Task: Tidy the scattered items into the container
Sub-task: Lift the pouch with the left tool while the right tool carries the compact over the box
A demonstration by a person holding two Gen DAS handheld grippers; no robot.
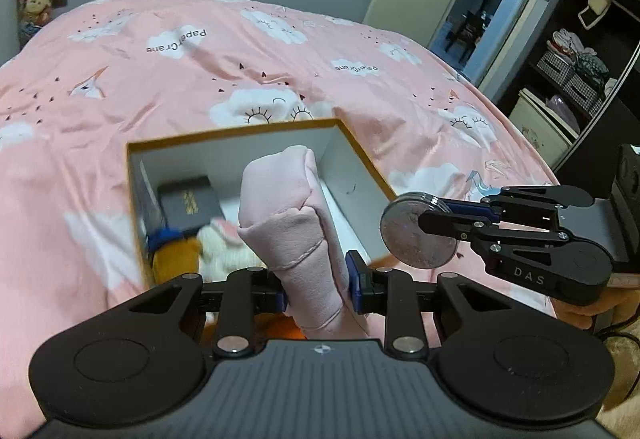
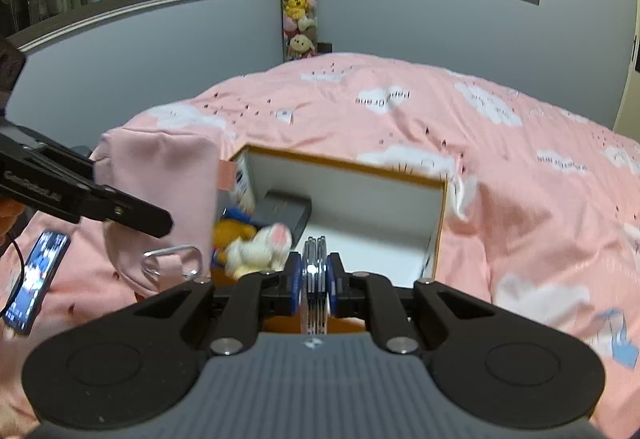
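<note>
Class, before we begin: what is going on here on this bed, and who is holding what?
A person is tidying loose things into an open box on a pink bedspread. The left gripper is shut on a pink pouch, held over the box. The right gripper is shut on a round disc, just outside the box's near corner. Neither is inside yet. A black case and soft toys already lie in the box. A phone lies on the bed.
</note>
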